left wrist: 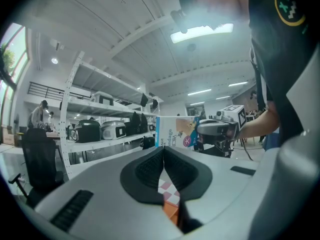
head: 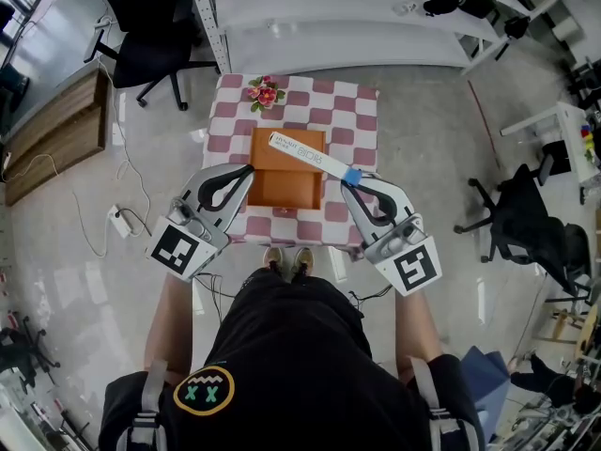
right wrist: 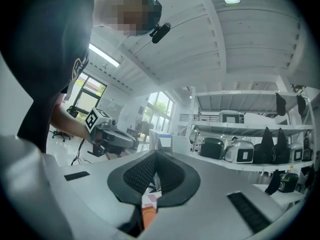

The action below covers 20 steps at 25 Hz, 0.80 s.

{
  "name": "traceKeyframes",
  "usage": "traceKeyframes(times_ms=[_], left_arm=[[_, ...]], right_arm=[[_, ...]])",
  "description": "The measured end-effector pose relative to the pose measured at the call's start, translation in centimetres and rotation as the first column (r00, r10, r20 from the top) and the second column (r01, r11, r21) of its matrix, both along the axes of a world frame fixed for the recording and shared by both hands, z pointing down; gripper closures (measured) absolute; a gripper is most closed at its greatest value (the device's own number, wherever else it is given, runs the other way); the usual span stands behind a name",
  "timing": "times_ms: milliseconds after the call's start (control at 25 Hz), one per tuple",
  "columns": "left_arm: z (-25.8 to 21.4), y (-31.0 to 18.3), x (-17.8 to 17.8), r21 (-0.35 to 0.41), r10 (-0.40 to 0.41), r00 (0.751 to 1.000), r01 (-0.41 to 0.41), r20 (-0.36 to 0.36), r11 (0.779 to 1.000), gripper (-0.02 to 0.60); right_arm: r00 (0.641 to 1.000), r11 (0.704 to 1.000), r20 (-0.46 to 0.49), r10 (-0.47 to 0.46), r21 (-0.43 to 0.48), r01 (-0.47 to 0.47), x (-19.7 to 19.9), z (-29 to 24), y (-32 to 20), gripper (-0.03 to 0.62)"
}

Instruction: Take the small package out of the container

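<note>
A long white package (head: 308, 155) with a blue end hangs slanted above the orange container (head: 282, 188) on the checkered table. My right gripper (head: 349, 178) is shut on the package's blue right end. In the right gripper view the package (right wrist: 161, 141) rises just beyond the closed jaws of that gripper (right wrist: 155, 156). My left gripper (head: 250, 169) hovers at the container's left edge, shut and holding nothing. From the left gripper view, past the empty left gripper (left wrist: 163, 151), the package (left wrist: 175, 132) and the right gripper (left wrist: 220, 129) both show.
A small bunch of flowers (head: 266, 92) lies at the far edge of the checkered cloth (head: 362, 120). Office chairs stand at the back left (head: 150, 45) and to the right (head: 531, 228). A power strip (head: 120, 220) lies on the floor at the left.
</note>
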<state>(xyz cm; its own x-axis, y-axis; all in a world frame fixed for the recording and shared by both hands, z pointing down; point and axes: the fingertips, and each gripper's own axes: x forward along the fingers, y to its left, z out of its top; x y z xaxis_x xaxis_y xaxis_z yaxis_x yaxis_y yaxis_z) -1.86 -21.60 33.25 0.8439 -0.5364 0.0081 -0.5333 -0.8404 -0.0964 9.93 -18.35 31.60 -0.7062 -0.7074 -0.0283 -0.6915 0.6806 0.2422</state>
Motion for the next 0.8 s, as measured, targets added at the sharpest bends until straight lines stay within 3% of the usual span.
traceKeyframes(times_ms=[800], left_arm=[[0.18,0.16,-0.08,0.002,0.006,1.000,-0.006,0.002,1.000,0.563]], right_arm=[[1.000,1.000,-0.010,0.020,-0.003,-0.020,-0.02,0.61,-0.17,0.572]])
